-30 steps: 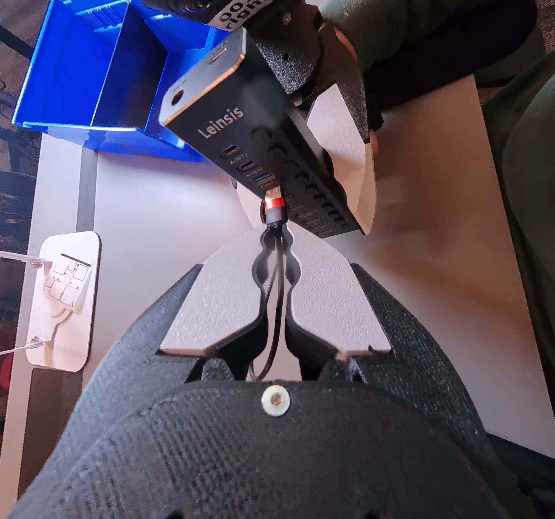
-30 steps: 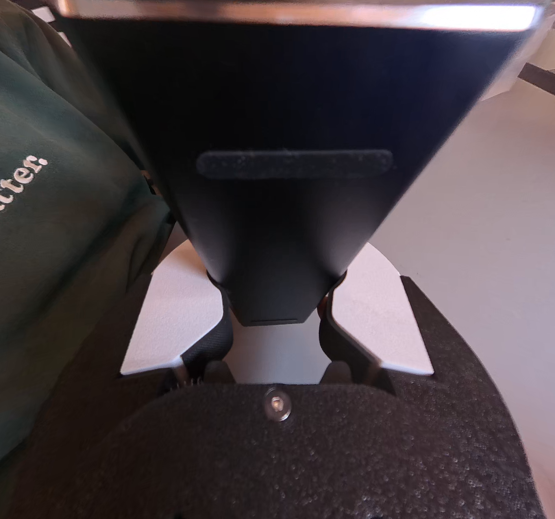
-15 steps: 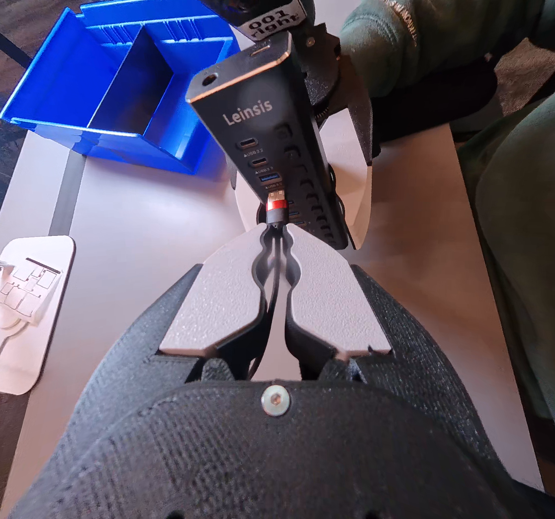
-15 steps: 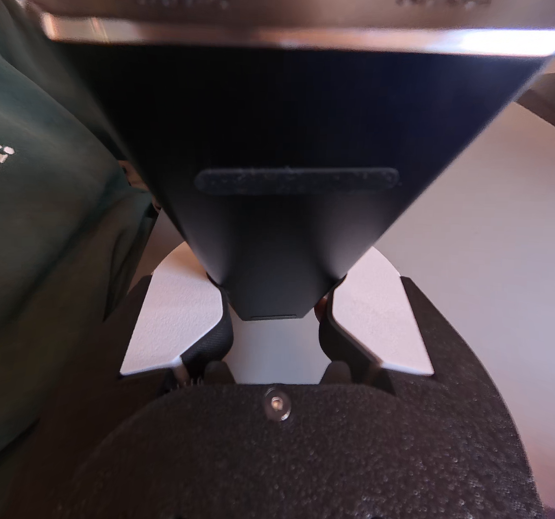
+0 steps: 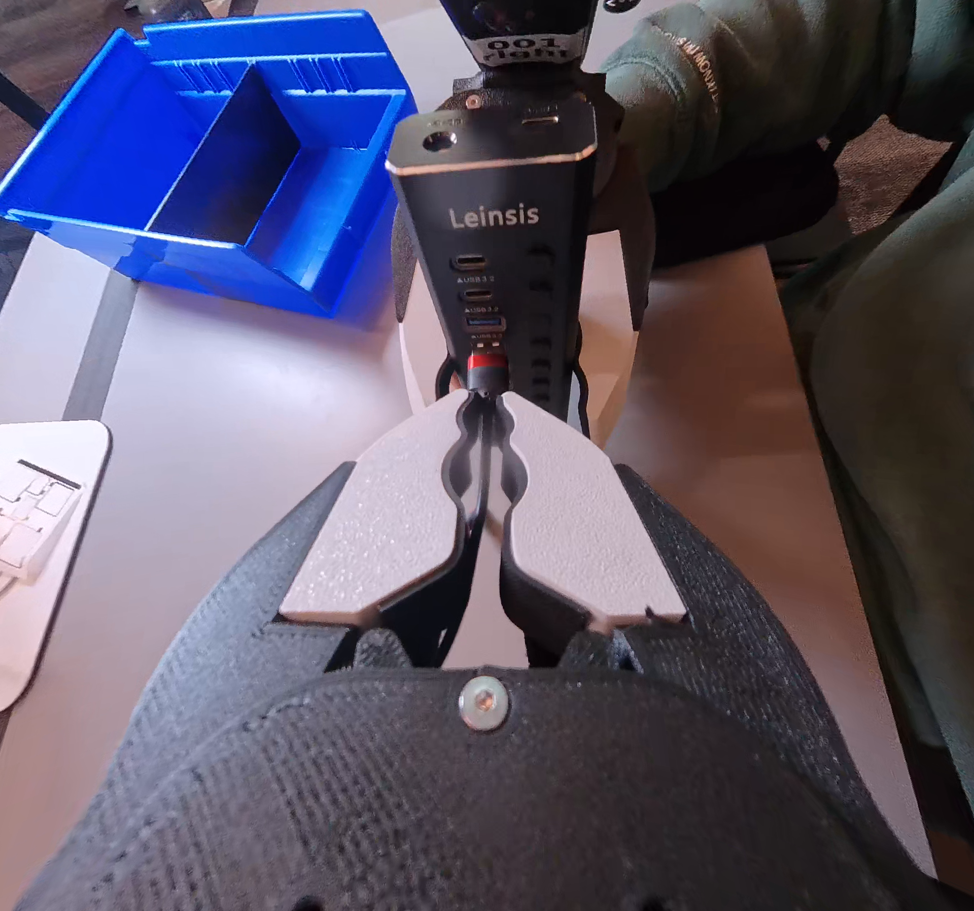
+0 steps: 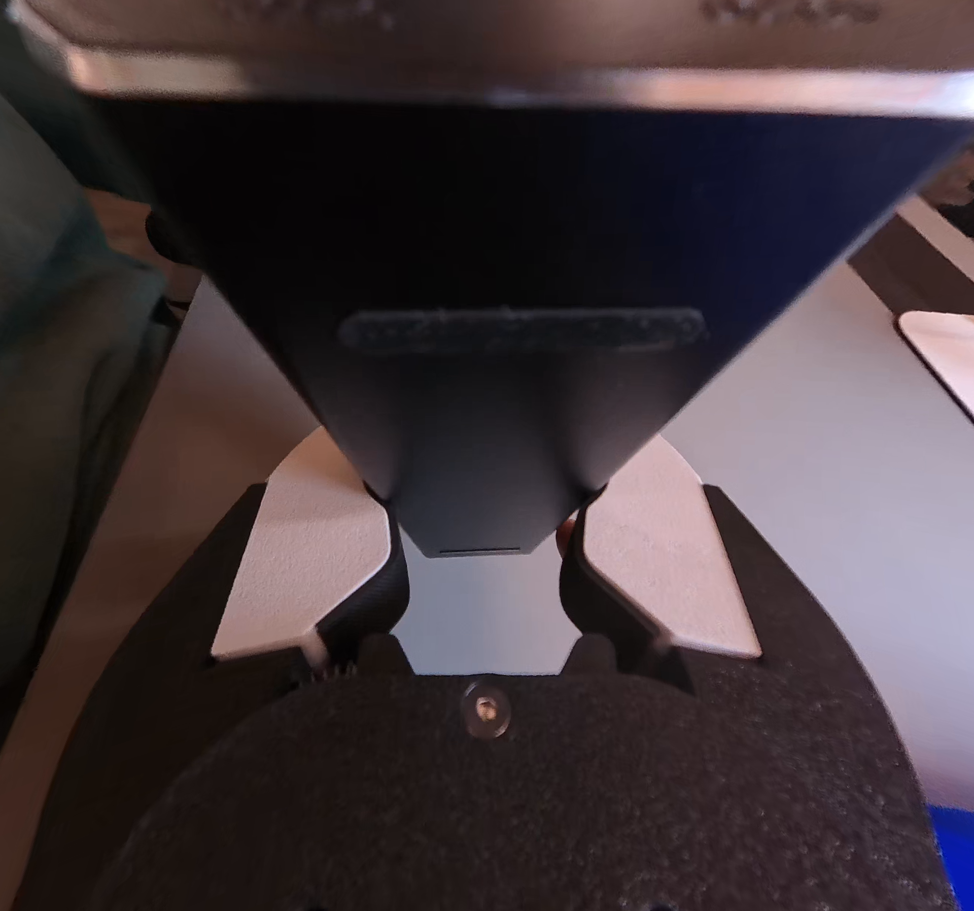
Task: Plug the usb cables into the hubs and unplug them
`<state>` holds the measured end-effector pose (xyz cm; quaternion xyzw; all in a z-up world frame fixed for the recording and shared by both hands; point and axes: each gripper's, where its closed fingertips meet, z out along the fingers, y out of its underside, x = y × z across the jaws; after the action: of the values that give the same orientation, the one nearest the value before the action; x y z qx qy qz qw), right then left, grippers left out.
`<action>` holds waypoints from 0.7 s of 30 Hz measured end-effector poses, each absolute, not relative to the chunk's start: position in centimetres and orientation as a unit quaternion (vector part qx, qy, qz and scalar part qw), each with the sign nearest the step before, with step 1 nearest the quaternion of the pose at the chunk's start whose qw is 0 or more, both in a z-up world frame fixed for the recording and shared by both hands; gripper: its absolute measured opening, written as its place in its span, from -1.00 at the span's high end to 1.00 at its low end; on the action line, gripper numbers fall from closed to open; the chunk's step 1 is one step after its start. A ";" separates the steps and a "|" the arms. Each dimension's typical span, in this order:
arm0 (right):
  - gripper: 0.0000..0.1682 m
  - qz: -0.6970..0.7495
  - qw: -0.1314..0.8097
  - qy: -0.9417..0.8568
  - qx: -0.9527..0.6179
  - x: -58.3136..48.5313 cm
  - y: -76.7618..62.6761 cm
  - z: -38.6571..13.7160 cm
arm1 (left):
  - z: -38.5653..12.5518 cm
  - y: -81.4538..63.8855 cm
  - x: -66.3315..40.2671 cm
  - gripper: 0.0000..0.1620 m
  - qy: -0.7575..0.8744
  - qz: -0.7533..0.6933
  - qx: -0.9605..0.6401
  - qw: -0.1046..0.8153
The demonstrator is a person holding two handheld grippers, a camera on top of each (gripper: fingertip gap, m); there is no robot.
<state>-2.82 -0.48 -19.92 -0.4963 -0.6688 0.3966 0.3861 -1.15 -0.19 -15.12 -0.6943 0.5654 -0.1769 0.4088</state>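
In the left wrist view, the left gripper (image 5: pixel 484 396) has its two grey fingers (image 5: pixel 390 511) closed on a thin black cable (image 5: pixel 480 469), which runs back between them. Just past the fingertips sits the cable's red and black plug (image 5: pixel 488 370), its metal end at a port on the face of the black hub (image 5: pixel 495 232); how far it is seated cannot be told. The hub stands tilted up off the grey table (image 5: pixel 221 411), its end face with a round socket and a slot turned toward the camera.

Behind the hub, the right gripper (image 5: pixel 519 358) clamps it from the sides, carried by a person in a green sleeve (image 5: pixel 738 58). In the right wrist view, the right gripper (image 6: pixel 482 522) has its fingers (image 6: pixel 311 537) pressed against both sides of the hub (image 6: pixel 500 263), whose plain dark back fills the view.

To the left on the table lies a white card (image 5: pixel 37 532), and farther off an open blue bin (image 5: pixel 211 158) with a divider.
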 end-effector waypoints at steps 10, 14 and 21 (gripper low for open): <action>0.15 0.396 0.386 -0.675 -0.489 -3.3 -0.6 -20.3 | -15.9 0.0 -1.2 0.93 0.566 -0.167 -0.696 0.409; 0.15 0.421 0.391 -0.655 -0.490 -3.4 -0.4 -19.2 | -14.6 0.4 -1.5 0.90 0.562 -0.161 -0.677 0.447; 0.15 0.439 0.403 -0.629 -0.499 -2.2 0.9 -17.5 | -4.2 3.1 -15.2 0.87 0.385 -0.112 -0.688 0.605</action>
<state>-2.24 0.86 -17.49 -0.4991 -0.6290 0.4389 0.4033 -15.15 3.05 -4.20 -0.6878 0.3853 -0.1117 0.6050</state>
